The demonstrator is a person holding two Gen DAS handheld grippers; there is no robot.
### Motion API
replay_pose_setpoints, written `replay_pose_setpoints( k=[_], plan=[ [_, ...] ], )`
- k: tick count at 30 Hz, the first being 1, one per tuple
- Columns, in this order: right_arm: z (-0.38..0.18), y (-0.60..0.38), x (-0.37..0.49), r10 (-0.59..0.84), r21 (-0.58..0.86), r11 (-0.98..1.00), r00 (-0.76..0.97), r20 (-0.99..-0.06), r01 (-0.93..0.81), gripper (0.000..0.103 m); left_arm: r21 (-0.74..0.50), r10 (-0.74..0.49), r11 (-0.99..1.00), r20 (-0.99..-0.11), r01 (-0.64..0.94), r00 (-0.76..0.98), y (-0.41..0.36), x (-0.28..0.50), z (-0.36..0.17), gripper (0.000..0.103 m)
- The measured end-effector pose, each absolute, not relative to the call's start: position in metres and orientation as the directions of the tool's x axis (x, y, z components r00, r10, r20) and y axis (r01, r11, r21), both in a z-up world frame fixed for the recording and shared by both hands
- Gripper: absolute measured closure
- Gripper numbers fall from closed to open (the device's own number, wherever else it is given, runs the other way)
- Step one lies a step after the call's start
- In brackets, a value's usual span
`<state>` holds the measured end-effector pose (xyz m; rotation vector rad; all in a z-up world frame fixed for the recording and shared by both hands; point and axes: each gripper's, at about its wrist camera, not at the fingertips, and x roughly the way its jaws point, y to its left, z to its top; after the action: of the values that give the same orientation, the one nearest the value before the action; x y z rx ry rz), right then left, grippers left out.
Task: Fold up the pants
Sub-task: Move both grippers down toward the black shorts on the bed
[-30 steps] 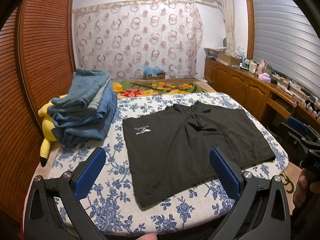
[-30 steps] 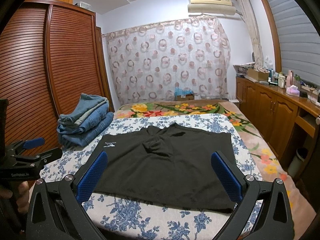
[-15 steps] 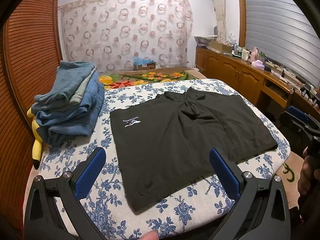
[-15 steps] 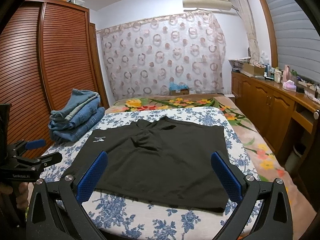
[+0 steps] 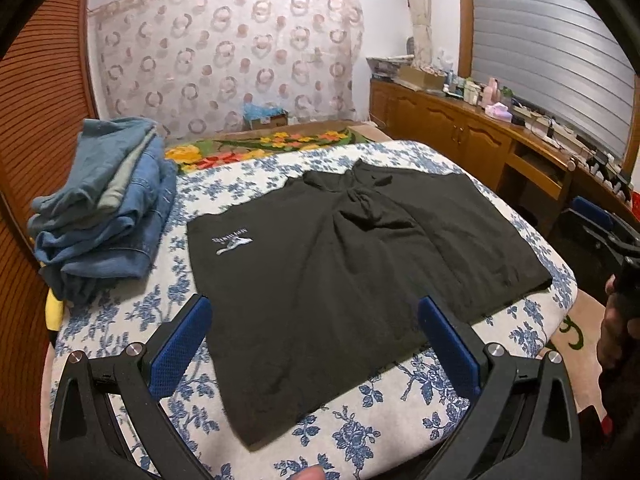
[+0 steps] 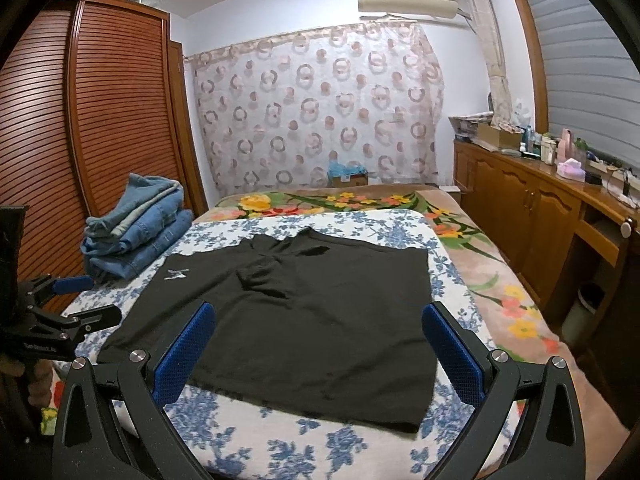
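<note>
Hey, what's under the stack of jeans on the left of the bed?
The jeans rest on the floral cover. A yellow thing pokes out beneath the stack; the denim hides the rest of it.

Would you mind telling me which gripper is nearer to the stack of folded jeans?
Left. The left gripper hovers open over the black pants, with the stack of folded jeans just off its left finger; the right gripper hangs open farther to the right.
</note>
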<state>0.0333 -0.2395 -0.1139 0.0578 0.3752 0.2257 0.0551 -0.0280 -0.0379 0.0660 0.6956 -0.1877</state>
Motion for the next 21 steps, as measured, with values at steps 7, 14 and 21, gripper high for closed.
replay_pose_setpoints(
  k=[7,14,21],
  plan=[
    [-0.112,-0.251,0.050,0.198,0.077,0.980,0.894,-0.402,-0.182,0.005,-0.023,-0.193,0.971,-0.666,0.238,0.720,-0.035,0.064,-0.040,0.000],
    [-0.104,-0.258,0.079,0.215,0.074,0.976,0.860,-0.463,-0.204,0.023,-0.028,-0.212,0.965,-0.672,0.263,0.709,-0.038,0.080,-0.039,0.000],
    [-0.103,-0.269,0.119,0.251,0.086,0.966,0.808,-0.533,-0.243,0.047,-0.029,-0.215,0.962,-0.689,0.270,0.692,-0.040,0.098,-0.045,0.000]
  ],
)
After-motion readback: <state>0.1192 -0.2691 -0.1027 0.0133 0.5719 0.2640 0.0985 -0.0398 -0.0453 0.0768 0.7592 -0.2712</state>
